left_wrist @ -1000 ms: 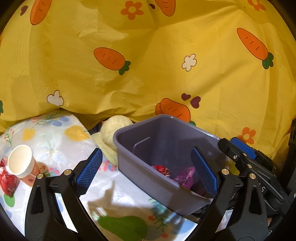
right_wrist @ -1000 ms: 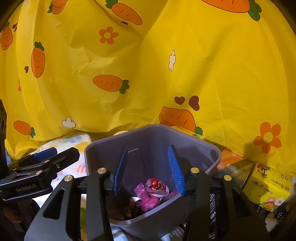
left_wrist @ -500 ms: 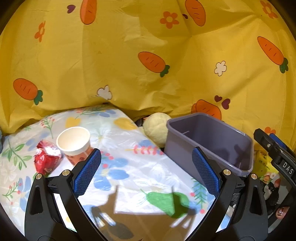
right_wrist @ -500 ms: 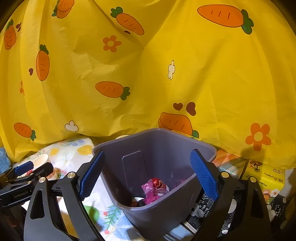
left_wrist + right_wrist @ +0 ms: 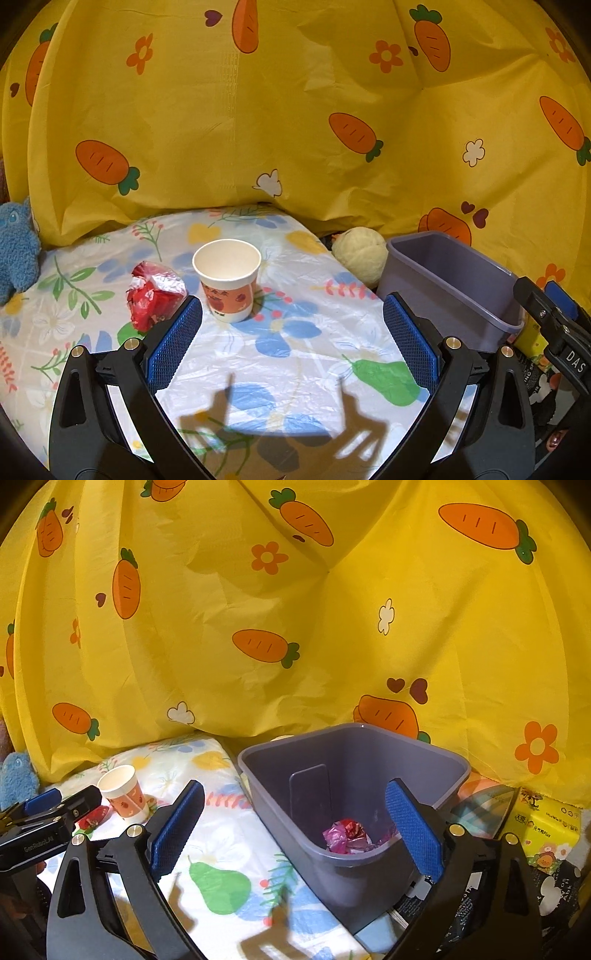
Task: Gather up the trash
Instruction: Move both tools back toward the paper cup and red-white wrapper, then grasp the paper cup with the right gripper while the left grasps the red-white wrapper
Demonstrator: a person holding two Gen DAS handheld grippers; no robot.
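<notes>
From the left wrist, the left gripper [image 5: 291, 339] has its jaws spread wide and empty, with the paper cup [image 5: 227, 278] and red wrapper [image 5: 153, 299] just ahead, by the left jaw. From the right wrist, the right gripper [image 5: 295, 827] jaws are opening wide and pinch nothing; the grey bin [image 5: 354, 871] sits between them with pink trash [image 5: 345, 836] inside.

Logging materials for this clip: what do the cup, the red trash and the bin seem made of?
Cup: likely paper, matte white inside, printed wall.
Red trash: seemingly crinkled plastic film or foil, shiny creases.
Bin: apparently moulded plastic, smooth grey-purple walls.
</notes>
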